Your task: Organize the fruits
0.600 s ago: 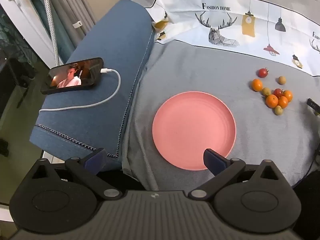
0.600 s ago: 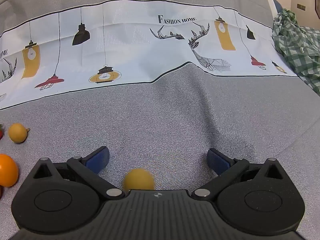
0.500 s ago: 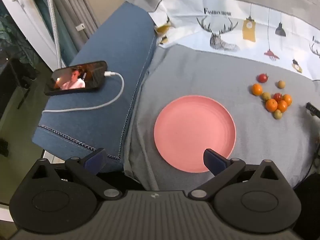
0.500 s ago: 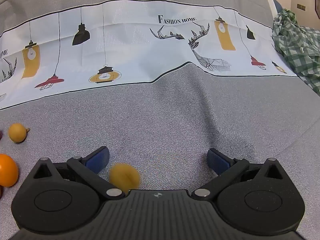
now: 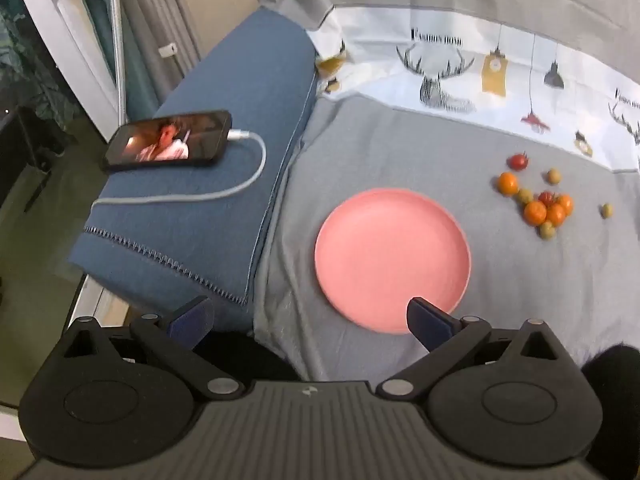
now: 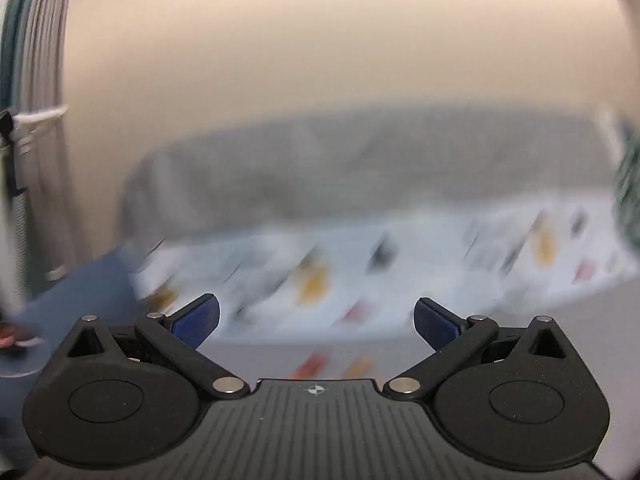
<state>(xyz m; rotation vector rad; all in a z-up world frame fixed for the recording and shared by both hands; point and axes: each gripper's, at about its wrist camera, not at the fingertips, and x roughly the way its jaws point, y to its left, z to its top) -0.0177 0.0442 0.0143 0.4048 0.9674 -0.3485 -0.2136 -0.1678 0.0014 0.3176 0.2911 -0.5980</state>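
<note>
In the left wrist view an empty pink plate (image 5: 392,260) lies on the grey cloth. To its right sits a cluster of small orange, red and green fruits (image 5: 546,210), with one green fruit (image 5: 607,210) lying apart further right. My left gripper (image 5: 310,318) is open and empty above the cloth's near edge, its right finger over the plate's near rim. My right gripper (image 6: 316,318) is open and empty. Its view is heavily blurred and tilted up toward the wall and the printed cloth (image 6: 400,264); faint red and orange smears (image 6: 336,364) show just below its fingers.
A blue-covered armrest (image 5: 224,168) stands left of the cloth, with a phone (image 5: 168,140) playing video and a white cable (image 5: 224,188) on it. The cloth's white printed band (image 5: 480,76) runs along the back. Floor lies at far left.
The right gripper let a yellow fruit roll away left, then swung sharply upward; its view is now motion-blurred. The left gripper pulled back and higher, so the plate and fruits look smaller.
</note>
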